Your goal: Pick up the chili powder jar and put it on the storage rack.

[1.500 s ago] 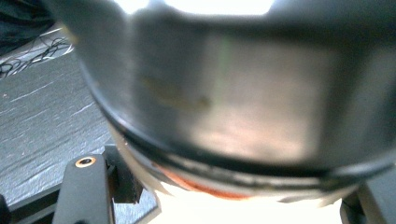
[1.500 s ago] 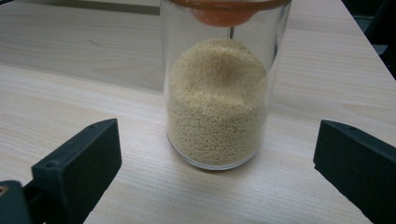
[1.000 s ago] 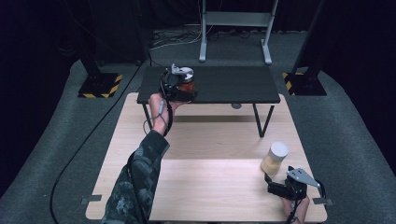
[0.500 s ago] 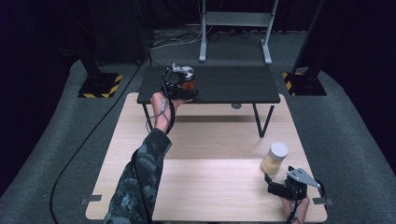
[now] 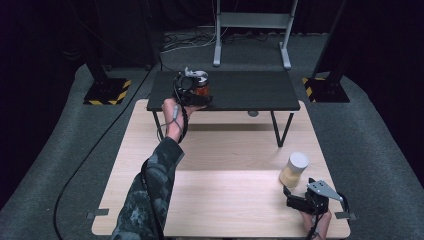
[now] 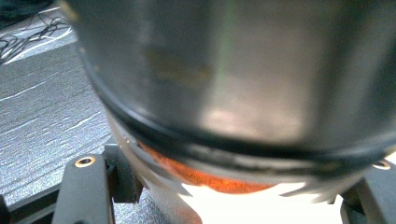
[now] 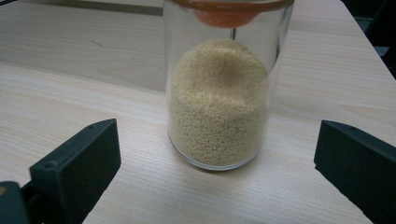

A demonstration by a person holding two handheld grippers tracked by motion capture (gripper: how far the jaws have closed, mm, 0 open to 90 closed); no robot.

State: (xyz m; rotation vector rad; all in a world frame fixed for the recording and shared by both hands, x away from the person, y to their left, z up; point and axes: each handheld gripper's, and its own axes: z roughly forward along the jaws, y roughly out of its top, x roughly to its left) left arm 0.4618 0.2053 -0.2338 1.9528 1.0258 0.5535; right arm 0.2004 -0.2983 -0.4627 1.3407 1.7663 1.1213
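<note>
In the high view, the left gripper (image 5: 196,90) sits at the upper middle of the frame, over the near-left edge of the small black surface (image 5: 250,90), its jaws clamped on a jar with reddish contents (image 5: 202,88). In the left gripper view that jar (image 6: 233,93) looms close between the jaws. At lower right, the right gripper (image 5: 295,195) rests on the light wooden surface (image 5: 225,200), jaws spread wide, just short of a grain-filled jar (image 5: 294,169) standing upright.
</note>
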